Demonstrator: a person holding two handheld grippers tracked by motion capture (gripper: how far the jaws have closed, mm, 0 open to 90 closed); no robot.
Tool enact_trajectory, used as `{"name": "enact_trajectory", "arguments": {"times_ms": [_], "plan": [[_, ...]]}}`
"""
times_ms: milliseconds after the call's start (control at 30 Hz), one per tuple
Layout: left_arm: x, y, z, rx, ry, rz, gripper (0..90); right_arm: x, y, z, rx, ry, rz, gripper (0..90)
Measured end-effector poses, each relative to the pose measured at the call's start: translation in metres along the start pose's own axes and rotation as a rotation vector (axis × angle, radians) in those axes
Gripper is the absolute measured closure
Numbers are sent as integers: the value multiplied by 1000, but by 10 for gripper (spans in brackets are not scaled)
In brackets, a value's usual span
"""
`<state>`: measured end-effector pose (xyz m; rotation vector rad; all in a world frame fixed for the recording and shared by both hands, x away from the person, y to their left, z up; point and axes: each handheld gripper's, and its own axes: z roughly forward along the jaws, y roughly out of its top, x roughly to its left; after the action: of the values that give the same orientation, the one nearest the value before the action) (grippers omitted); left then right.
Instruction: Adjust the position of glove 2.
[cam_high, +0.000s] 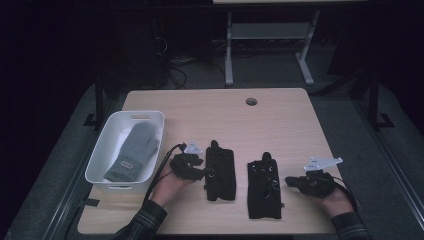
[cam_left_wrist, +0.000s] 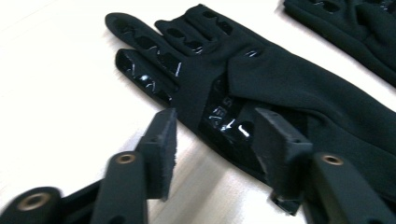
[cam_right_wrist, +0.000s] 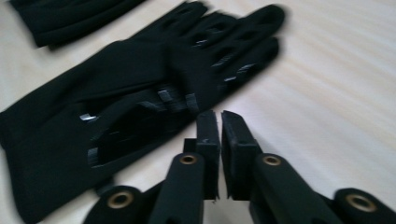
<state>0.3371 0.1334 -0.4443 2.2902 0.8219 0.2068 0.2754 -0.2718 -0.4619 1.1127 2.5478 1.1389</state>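
getting the left black stretch-fabric glove with glossy grip strips (cam_left_wrist: 261, 88) off the light wooden tabletop (cam_high: 280, 120) looks like the step in hand, and the left gripper (cam_left_wrist: 215, 140) is set for it: its jaws stand about half open, nothing pinched yet, one pad on the bare wood just short of the glove's edge and the other over the glossy palm, so the folded-in thumb flap lies right between them. judging from that, a good pick means lowering until both pads meet the table, then closing across that edge to gather the flap and the layer under it; a shallow bite on the slick strips would likely slide off.

in the high view this gripper (cam_high: 187, 167) sits at the glove's (cam_high: 220, 172) near side, with the white plastic tub (cam_high: 150, 120) holding a grey knitted mitten (cam_high: 132, 150) behind it, away from the jaws. that tub is my guess at the destination, so lifting clear of its rim before swinging over would help.

the right gripper (cam_right_wrist: 219, 126) has its jaws shut on nothing, pads almost touching, hovering just off the finger end of the second black glove (cam_right_wrist: 116, 107), which lies flat ahead and to the left of its tips. seen from above, the right gripper (cam_high: 300, 182) rests beside that glove (cam_high: 264, 187). it would need to open before it can take hold, and keeping it still avoids dragging the fabric.
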Motion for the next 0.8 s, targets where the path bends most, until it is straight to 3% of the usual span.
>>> {"name": "enact_trajectory", "arguments": {"times_ms": [233,367,533,667,800], "plan": [[1,-2,2,-1,3,-11,407,20,6,5,0,68,-59,900],[0,-2,4,5,1,-5,389,27,15,15,3,82,-77,900],[1,-2,4,7,-1,-2,374,26,27,28,3,69,-88,900],[1,-2,4,-4,-5,-6,373,20,28,39,46,41,-89,900],[1,-2,4,-4,-4,-6,371,17,32,44,30,23,-70,900]]}}
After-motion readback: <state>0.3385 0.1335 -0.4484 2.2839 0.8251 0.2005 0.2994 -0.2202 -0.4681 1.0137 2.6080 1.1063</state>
